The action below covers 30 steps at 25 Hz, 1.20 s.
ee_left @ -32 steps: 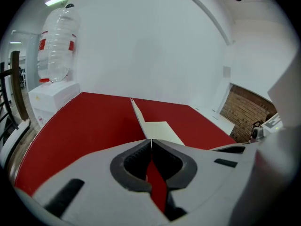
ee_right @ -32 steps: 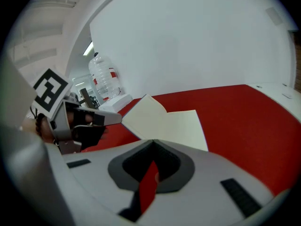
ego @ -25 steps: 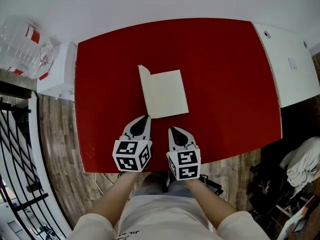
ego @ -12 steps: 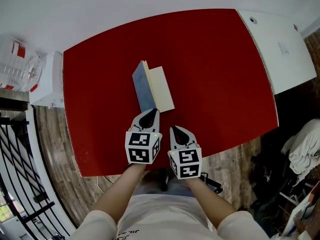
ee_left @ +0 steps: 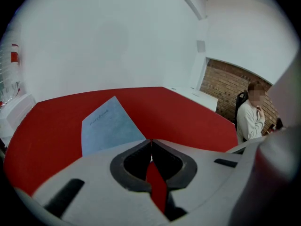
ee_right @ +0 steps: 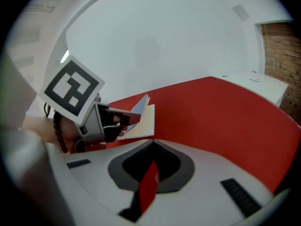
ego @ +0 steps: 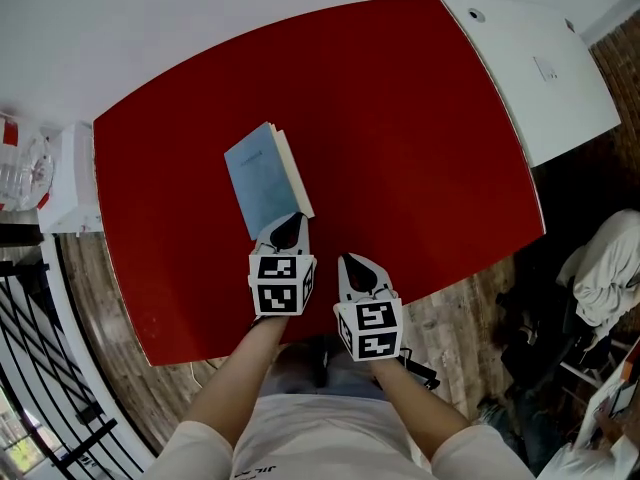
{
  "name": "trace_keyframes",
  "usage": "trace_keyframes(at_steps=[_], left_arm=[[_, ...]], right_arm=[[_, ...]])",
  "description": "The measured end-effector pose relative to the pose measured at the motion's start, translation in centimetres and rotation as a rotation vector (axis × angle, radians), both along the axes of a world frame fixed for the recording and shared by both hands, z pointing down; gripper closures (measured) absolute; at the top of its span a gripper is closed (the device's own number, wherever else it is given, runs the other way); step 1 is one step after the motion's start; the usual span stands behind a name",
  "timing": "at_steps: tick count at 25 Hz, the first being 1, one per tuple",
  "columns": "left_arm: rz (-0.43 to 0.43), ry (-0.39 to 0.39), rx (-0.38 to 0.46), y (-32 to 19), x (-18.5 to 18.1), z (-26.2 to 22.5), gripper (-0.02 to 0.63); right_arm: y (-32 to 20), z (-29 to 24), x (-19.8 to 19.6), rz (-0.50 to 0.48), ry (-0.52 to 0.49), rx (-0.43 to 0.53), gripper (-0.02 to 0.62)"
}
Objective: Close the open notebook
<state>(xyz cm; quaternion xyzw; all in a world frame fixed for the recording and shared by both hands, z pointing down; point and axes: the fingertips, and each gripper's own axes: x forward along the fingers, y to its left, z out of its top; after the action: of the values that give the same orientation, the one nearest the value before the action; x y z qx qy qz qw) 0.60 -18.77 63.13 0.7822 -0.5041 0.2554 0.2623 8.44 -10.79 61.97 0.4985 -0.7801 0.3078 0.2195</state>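
The notebook (ego: 262,180) lies on the red table (ego: 420,118), its pale blue cover folded most of the way over the cream pages (ego: 295,173). In the right gripper view the cover (ee_right: 139,105) still hangs a little above the pages (ee_right: 143,122). My left gripper (ego: 289,226) is shut, its tip at the cover's near corner, and nothing shows between its jaws (ee_left: 150,142). It also shows in the right gripper view (ee_right: 123,120). My right gripper (ego: 353,262) is shut and empty, a little to the right and short of the notebook (ee_left: 107,125).
A white counter (ego: 540,58) adjoins the table at the upper right. On the left stand a white box (ego: 58,183) and a black railing (ego: 50,368). Clothes (ego: 605,278) are heaped at the right. A person (ee_left: 249,119) sits beyond the table's far side.
The blue cover has swung over from the left onto the cream pages. My left gripper has moved forward to the notebook's near corner; the right gripper has hardly shifted in the view.
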Motion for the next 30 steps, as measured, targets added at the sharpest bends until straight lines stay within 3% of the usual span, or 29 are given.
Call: trace_keyframes(at_steps=[14, 27, 30], left_arm=[[0.004, -0.062, -0.114, 0.1, 1.1, 6.4, 0.592], [0.004, -0.058, -0.109, 0.1, 1.4, 6.5, 0.588], [0.016, -0.059, -0.113, 0.3, 1.7, 6.5, 0.548]], right_arm=[[0.4, 1.2, 1.9, 0.016, -0.002, -0.032, 0.592], [0.0, 1.3, 1.7, 0.01, -0.015, -0.036, 0.592], [0.0, 1.2, 1.4, 0.008, -0.018, -0.034, 0.591]])
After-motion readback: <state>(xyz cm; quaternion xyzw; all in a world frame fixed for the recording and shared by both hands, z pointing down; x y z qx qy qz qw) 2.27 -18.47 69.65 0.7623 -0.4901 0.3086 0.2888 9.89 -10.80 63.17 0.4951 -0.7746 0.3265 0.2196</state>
